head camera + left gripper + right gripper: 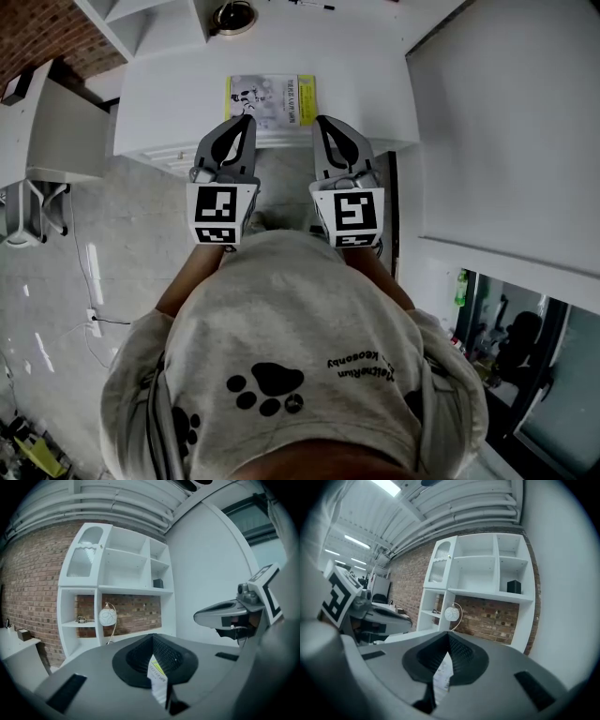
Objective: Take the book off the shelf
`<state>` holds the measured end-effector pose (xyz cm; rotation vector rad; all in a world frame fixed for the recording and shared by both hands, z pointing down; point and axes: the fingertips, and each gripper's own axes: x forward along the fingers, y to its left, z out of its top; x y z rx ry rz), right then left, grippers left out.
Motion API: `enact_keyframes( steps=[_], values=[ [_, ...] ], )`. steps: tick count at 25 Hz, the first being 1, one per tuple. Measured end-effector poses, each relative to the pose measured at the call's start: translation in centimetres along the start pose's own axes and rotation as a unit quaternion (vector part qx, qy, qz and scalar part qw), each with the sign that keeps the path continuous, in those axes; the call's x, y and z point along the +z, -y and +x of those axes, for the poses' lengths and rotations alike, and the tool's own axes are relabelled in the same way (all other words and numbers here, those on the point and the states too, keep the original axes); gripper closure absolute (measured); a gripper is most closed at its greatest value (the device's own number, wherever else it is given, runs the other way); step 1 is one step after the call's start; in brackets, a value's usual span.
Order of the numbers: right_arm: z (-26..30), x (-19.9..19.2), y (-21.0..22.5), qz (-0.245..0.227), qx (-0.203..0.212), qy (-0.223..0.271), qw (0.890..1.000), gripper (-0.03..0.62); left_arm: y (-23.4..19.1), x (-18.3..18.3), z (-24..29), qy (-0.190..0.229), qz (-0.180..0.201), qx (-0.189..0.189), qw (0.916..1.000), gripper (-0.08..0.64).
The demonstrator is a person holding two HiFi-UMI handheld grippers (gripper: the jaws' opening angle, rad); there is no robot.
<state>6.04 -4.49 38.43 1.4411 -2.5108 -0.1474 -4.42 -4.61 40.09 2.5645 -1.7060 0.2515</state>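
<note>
The book (272, 100), with a white and yellow-green cover, lies flat in the air over the white shelf unit's top (169, 84). My left gripper (242, 122) is shut on the book's near left edge, and my right gripper (323, 122) is shut on its near right edge. In the left gripper view a thin strip of the book (158, 679) is pinched between the closed jaws. In the right gripper view the book's edge (440, 679) is likewise clamped. Both grippers point roughly level, side by side.
The white shelf unit (126, 564) stands ahead against a brick wall, holding a round lamp (107, 617) and a small black box (513, 586). A white desk (56, 131) is at the left, a white wall panel (506, 131) at the right.
</note>
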Motion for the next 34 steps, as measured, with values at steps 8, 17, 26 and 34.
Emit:
enact_keyframes(
  steps=[8,17,26,34],
  values=[
    [-1.9,-0.1,-1.6,0.027,0.008,0.015,0.999,0.575,1.3,0.5,-1.5,0.002,0.019,-0.003,0.9998,0.551],
    [-2.0,-0.1,-4.3,0.028,0.011,0.019,0.999,0.575,1.6,-0.5,-2.7,0.008,0.02,-0.023,0.9995,0.551],
    [-1.6,-0.8,-6.4,0.037,0.003,0.018,0.999,0.575,1.0,-1.5,-3.4,0.013,0.026,-0.049,0.9984,0.551],
    [-0.8,-1.6,-7.7,0.032,0.005,0.012,0.999,0.575,0.2,-2.5,-3.4,0.014,0.021,-0.062,0.9978,0.551]
  ],
)
